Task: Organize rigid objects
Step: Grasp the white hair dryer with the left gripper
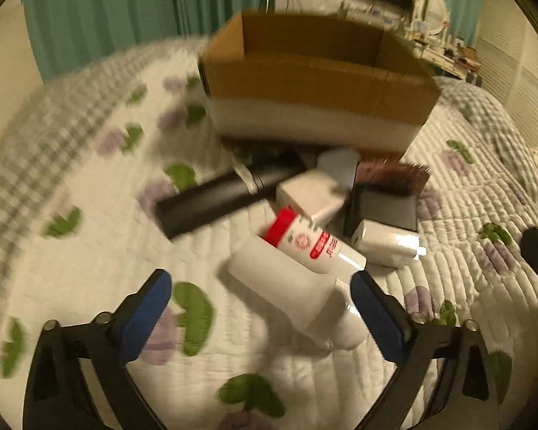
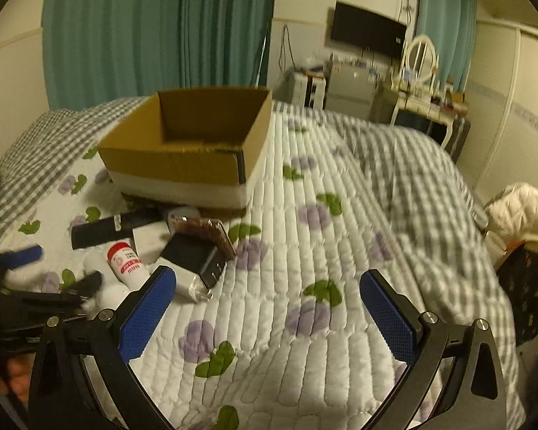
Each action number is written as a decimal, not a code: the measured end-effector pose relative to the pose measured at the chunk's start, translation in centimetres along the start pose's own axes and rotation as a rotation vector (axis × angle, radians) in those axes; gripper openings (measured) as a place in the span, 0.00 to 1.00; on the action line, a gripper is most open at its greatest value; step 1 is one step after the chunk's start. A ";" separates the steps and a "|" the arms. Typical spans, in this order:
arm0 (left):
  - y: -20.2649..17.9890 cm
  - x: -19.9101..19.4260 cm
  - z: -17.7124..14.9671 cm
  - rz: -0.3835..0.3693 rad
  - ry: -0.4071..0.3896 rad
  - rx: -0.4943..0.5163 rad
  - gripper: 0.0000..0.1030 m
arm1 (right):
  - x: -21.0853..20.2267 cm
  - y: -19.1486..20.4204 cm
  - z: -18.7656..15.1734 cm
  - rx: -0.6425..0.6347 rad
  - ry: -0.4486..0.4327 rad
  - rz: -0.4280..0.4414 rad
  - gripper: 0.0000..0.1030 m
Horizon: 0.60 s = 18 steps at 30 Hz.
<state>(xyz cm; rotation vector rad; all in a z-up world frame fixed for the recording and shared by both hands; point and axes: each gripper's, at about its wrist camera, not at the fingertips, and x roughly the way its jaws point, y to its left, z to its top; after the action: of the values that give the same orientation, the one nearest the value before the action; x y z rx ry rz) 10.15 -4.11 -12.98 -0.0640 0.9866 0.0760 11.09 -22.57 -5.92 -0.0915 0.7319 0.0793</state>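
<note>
An open cardboard box (image 1: 315, 82) stands on the quilted bed, also in the right wrist view (image 2: 183, 161). In front of it lies a pile: a long black cylinder (image 1: 218, 200), a white bottle with a red cap (image 1: 305, 247), white plastic bottles (image 1: 287, 286), a black block (image 1: 383, 204), a white box (image 1: 312, 193) and a brown box (image 2: 208, 233). My left gripper (image 1: 260, 304) is open, its blue pads either side of the white bottles, not closed on them. My right gripper (image 2: 269, 308) is open and empty over bare quilt, right of the pile.
The bed has a white floral quilt (image 2: 305, 251) and a grey checked blanket (image 2: 412, 179) to the right. Green curtains (image 2: 143, 28), a wall TV (image 2: 366, 28) and a dressing table (image 2: 419, 82) stand beyond. A chair with clothes (image 2: 520, 236) is at the right edge.
</note>
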 end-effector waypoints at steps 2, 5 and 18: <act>0.1 1.3 0.0 -0.044 0.041 -0.038 0.88 | 0.8 0.0 -0.1 0.006 0.027 0.015 1.00; -0.3 2.7 -0.1 -0.100 0.079 -0.064 0.83 | 1.6 0.4 -0.3 -0.005 0.057 0.023 1.00; 1.0 -2.5 -0.7 -0.156 0.026 0.095 0.44 | 1.8 1.5 -0.5 -0.048 0.067 0.059 1.00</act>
<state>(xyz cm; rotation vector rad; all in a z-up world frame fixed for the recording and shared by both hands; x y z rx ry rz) 8.09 -3.25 -11.27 -0.0544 1.0071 -0.1148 11.97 -21.04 -7.60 -0.1191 0.7994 0.1514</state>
